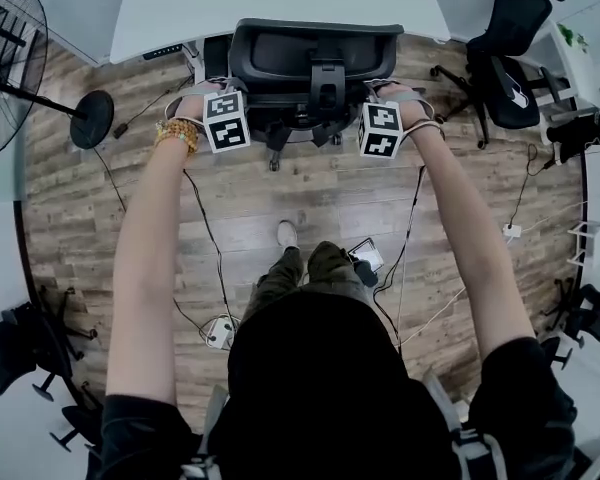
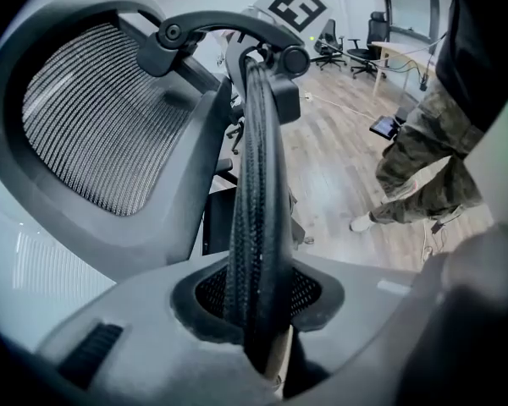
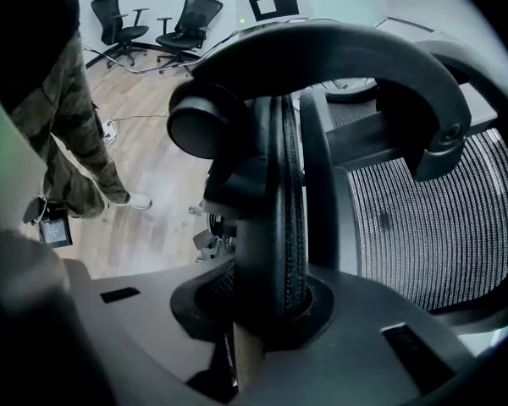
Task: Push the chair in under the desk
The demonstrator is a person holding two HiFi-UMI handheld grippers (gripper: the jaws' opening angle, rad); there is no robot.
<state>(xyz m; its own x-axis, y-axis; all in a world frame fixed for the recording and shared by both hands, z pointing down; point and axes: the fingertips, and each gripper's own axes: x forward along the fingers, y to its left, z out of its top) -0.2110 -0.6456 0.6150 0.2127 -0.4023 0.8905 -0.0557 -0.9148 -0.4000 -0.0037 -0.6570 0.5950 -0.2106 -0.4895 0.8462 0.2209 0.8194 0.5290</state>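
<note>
- Evidently mid-push: the left gripper (image 2: pixel 259 307) is clamped on a black padded edge of the chair (image 1: pixel 315 56), and the right gripper (image 3: pixel 269 311) is clamped on the matching edge opposite.
- At twelve o'clock the chair stands with its back towards the person, right at the white counter (image 1: pixel 280 3).
- Its base shows on the floor (image 1: pixel 310 203), so I judge a short push remains.

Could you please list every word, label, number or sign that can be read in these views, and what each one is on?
No readable word or number in any view.
Left marker cube: black-and-white square pattern, no letters.
Right marker cube: the same kind of pattern, no letters.
White mark on the spare black chair: too small to read.
</note>
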